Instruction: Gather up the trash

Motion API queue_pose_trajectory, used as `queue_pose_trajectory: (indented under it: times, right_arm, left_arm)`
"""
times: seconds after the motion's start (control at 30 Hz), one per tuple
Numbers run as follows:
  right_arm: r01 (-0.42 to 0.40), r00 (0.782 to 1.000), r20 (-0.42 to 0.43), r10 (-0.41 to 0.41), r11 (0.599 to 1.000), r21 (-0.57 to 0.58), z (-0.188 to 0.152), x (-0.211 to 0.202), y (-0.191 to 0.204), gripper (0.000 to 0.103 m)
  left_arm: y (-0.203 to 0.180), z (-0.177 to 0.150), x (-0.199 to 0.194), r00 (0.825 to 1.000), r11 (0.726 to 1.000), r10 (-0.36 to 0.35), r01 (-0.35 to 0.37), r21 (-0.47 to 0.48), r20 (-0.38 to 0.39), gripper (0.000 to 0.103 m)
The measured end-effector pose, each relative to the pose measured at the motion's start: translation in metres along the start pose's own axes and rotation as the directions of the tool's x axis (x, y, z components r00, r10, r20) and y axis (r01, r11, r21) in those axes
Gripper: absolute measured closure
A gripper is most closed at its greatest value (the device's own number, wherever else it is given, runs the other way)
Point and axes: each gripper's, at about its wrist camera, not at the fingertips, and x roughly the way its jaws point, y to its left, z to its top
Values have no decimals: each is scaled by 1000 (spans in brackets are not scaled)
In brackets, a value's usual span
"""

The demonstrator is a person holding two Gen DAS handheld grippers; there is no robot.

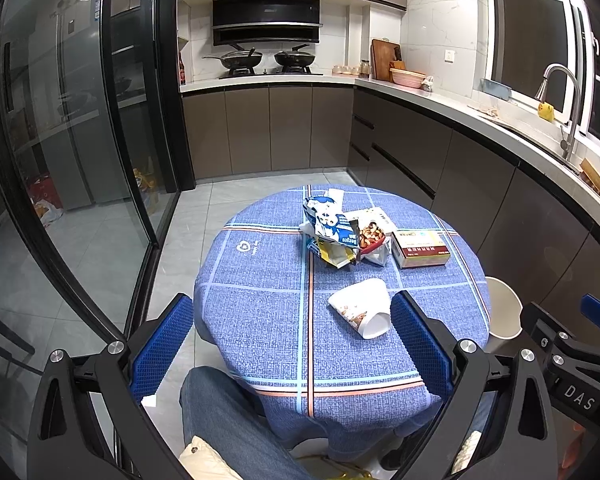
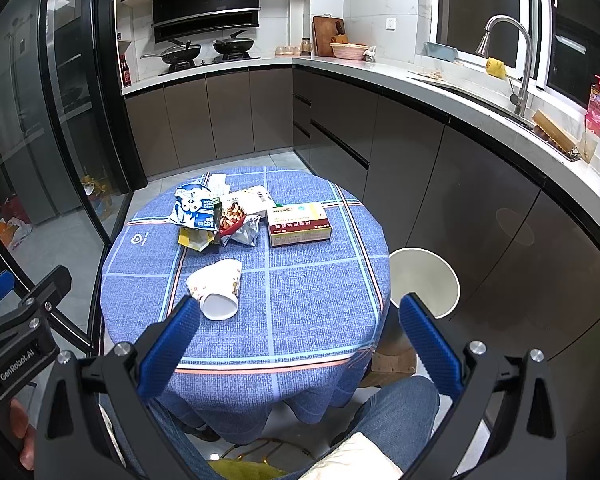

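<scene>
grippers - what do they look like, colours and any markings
Both are black frames with silver bolts and two fingers padded in ribbed blue. Left gripper; right gripper. Seen from the other camera, the left gripper's body reads "GenRobot.AI" and the right one's reads "DAS". No cables or sleeves visible.

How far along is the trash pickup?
Nothing looks done: the white bin beside the table shows no trash inside. Nothing is in hand: the left gripper and right gripper are both open and empty. Left to do: the tipped paper cup, the wrapper pile and the box.
</scene>
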Motion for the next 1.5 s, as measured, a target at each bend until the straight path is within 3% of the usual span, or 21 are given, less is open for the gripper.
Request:
queue_pose_trajectory:
  times: [0.73, 1.5]
  right_arm:
    - [-9, 999, -45, 9, 1000, 2, 3, 23, 1, 3]
    - [-19, 995, -102, 21, 1000, 12, 28, 56, -1, 3]
  left_arm:
    - [2, 8, 18, 999, 1000, 3, -3, 2, -43, 8]
    - [2, 31, 52, 996, 1000, 18, -18, 1, -90, 8]
